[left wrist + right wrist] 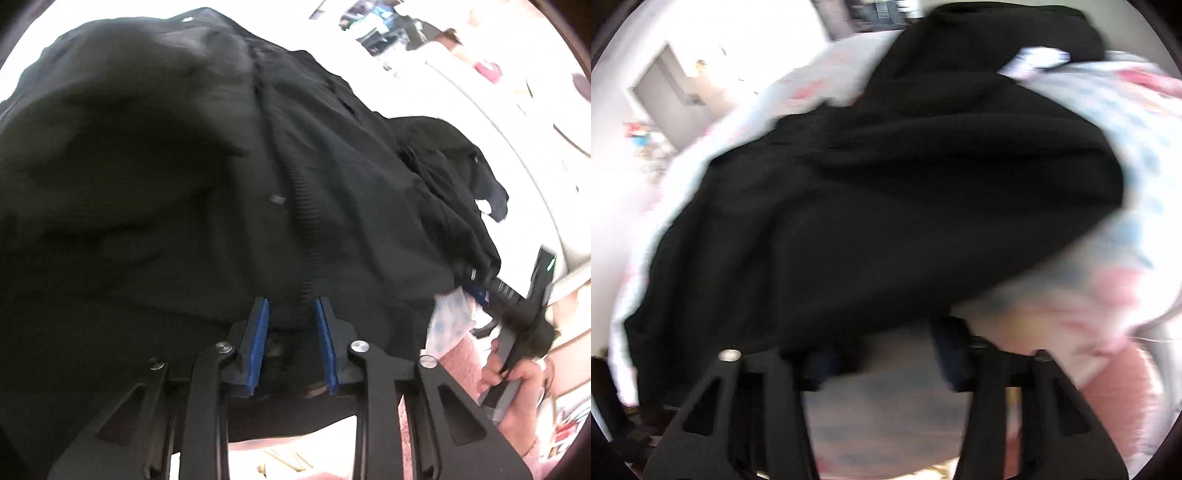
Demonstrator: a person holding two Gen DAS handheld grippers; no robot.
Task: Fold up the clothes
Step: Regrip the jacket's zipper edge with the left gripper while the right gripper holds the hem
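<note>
Step in hand, by the look of it: getting a grip on the black garment (166, 155) for a fold, w/ nothing neatly folded yet. It lies spread over a bed w/ pale patterned bedding (1137, 140).

The left gripper (291, 325) sits at the near hem by the ribbed seam; its blue pads (258, 325) stand apart w/ a fold of cloth between them, not visibly pinched.

The right gripper (886, 365), blurred in its own view, has its jaws apart at the garment's near edge, holding nothing.

Next move prob. calls for closing both on the hem, then lifting together so the cloth stays even.

Room: the bedding beyond the garment's right edge is bare. In the left view the right hand (521, 384) shows near, so the two tools work close.
</note>
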